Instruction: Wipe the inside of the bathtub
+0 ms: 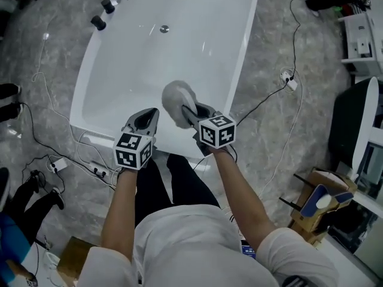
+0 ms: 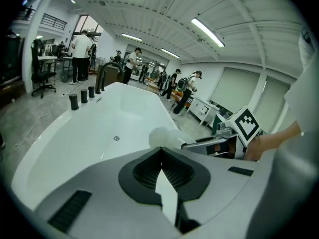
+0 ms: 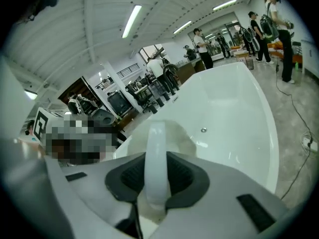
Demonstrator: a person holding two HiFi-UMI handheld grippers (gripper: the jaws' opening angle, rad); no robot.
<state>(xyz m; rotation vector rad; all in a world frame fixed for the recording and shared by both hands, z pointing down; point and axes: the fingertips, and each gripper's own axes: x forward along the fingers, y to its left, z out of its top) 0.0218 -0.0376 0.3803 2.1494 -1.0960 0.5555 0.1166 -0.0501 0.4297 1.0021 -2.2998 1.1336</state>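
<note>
The white bathtub (image 1: 239,58) fills the upper middle of the head view, its drain (image 1: 164,28) near the far end. My right gripper (image 1: 190,113) is shut on a pale grey wiping pad (image 1: 178,100), held over the tub's near end. In the right gripper view a white band of the pad (image 3: 155,153) is pinched between the jaws (image 3: 155,176), with the tub (image 3: 234,108) beyond. My left gripper (image 1: 145,119) hovers just left of the pad above the near rim, shut and holding nothing. The left gripper view shows its jaws (image 2: 160,156) closed, with the pad (image 2: 162,137) and the tub (image 2: 99,128) ahead.
Three black tap knobs (image 1: 108,6) stand on the tub's far left corner. Cables and a plug (image 1: 289,79) lie on the marble floor to the right, a power strip (image 1: 58,164) to the left. A cardboard box (image 1: 320,199) sits at right. People (image 2: 79,49) stand beyond the tub.
</note>
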